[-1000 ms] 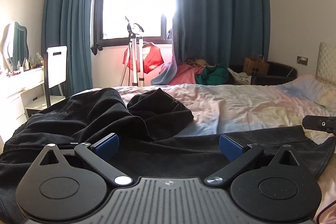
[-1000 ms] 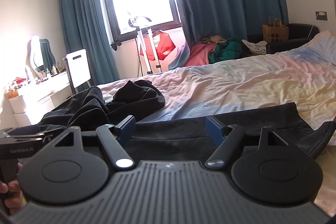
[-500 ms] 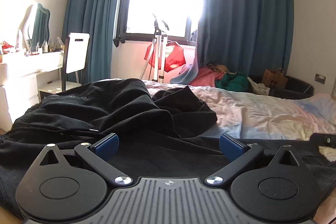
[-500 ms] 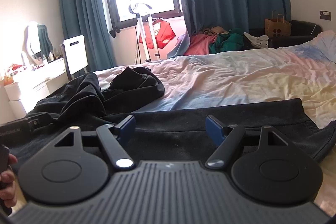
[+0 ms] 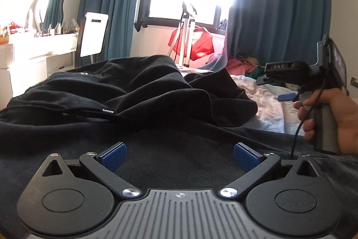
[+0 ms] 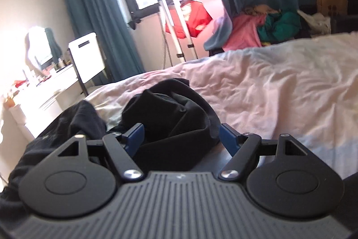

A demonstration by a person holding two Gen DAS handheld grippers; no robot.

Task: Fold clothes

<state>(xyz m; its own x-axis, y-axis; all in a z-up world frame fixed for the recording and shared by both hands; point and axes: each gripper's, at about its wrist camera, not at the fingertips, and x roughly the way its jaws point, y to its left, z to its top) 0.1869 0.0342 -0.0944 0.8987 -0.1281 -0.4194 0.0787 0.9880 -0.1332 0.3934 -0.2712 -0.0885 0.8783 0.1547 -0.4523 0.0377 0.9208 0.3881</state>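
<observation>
A black garment (image 5: pixel 138 100) lies crumpled on the bed, with a flat stretch of it spread under my left gripper (image 5: pixel 177 155). That gripper is open just above the cloth, nothing between its blue pads (image 5: pixel 113 155). My right gripper (image 6: pixel 181 137) is also open, hovering over a bunched fold of the same black garment (image 6: pixel 170 113). In the left wrist view the right gripper (image 5: pixel 284 96) shows from the side at right, held by a person's hand (image 5: pixel 333 113).
The bed has a pale rumpled sheet (image 6: pixel 279 86). Beyond it are a clothes pile (image 6: pixel 268 28), a tripod stand (image 6: pixel 176 21) with a red cloth, teal curtains and a bright window. A white dresser (image 5: pixel 33 53) and chair (image 5: pixel 94 35) stand at left.
Both grippers swung left and came closer together. The right gripper advanced over the bunched black fold and now appears with the hand in the left wrist view. Both stay open.
</observation>
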